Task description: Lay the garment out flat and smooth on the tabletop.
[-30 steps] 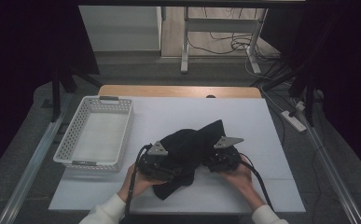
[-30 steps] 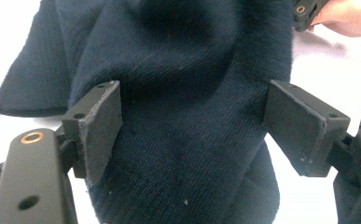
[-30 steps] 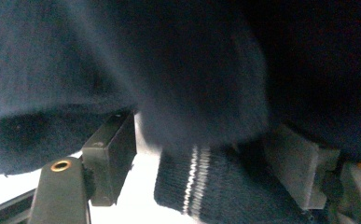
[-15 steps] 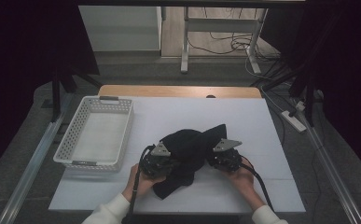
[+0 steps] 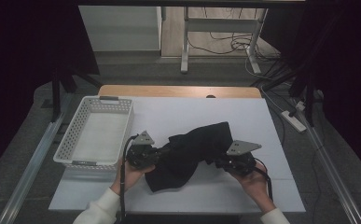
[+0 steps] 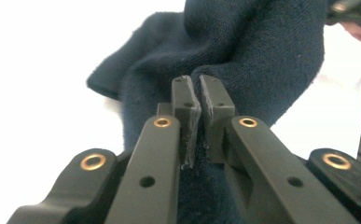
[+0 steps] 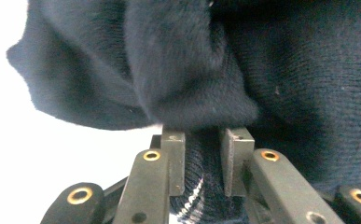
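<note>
A dark navy knitted garment (image 5: 192, 150) lies crumpled on the white table (image 5: 178, 112), stretched between both grippers. My left gripper (image 5: 156, 155) holds its left edge, and my right gripper (image 5: 219, 161) holds its right edge. In the left gripper view the jaws (image 6: 196, 100) are pinched nearly together on a fold of the navy garment (image 6: 253, 60). In the right gripper view the jaws (image 7: 202, 156) clamp a thicker ribbed fold of the garment (image 7: 192, 74), which bulges above them.
A white perforated basket (image 5: 95, 135) stands at the table's left side, close to my left gripper. A wooden edge (image 5: 178, 91) runs along the table's far side. A power strip (image 5: 295, 120) and cables lie on the floor to the right.
Both grippers have moved apart, the left one to the left and the right one to the right, drawing the garment out wider between them.
</note>
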Motion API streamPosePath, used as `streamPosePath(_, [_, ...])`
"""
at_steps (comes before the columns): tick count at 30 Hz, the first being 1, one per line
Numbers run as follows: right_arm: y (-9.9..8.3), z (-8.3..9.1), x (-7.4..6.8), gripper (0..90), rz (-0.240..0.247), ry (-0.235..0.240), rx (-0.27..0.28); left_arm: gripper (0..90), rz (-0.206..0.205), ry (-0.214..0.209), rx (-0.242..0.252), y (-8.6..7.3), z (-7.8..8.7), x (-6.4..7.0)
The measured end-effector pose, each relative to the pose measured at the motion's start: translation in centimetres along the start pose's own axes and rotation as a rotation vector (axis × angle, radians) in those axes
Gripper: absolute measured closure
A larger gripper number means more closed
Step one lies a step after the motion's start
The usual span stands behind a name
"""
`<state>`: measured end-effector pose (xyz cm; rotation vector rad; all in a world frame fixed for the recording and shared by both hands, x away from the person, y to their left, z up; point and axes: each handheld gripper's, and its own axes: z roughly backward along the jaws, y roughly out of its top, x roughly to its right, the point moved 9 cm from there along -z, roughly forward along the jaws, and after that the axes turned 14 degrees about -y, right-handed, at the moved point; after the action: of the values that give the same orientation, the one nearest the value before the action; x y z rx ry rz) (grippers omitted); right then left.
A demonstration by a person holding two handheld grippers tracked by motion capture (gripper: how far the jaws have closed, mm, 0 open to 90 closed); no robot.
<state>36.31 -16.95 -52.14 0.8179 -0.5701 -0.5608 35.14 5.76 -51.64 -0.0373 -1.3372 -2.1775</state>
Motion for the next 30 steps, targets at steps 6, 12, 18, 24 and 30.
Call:
streamPosePath(6, [2.5,3.0,-0.3,74.6,0.006,0.019,0.080,85.7,0.009,0.050,0.069,1.7,2.2,-1.3])
streamPosePath(12, [4.6,5.5,0.0,74.5,-0.014,0.025,0.158,85.6,0.027,0.086,0.091,2.4,2.5,-2.6])
streamPosePath(18, [3.1,4.2,1.0,74.2,-0.031,0.003,0.102,83.7,0.037,0.086,0.029,1.4,0.2,-3.2])
streamPosePath(24, [0.2,2.2,2.3,73.6,-0.097,0.011,0.047,66.0,0.015,0.097,0.006,1.3,-0.2,-3.2])
streamPosePath(30, [0.2,2.3,2.7,71.4,-0.089,-0.014,0.048,42.5,-0.028,0.140,0.038,2.4,1.1,-2.2])
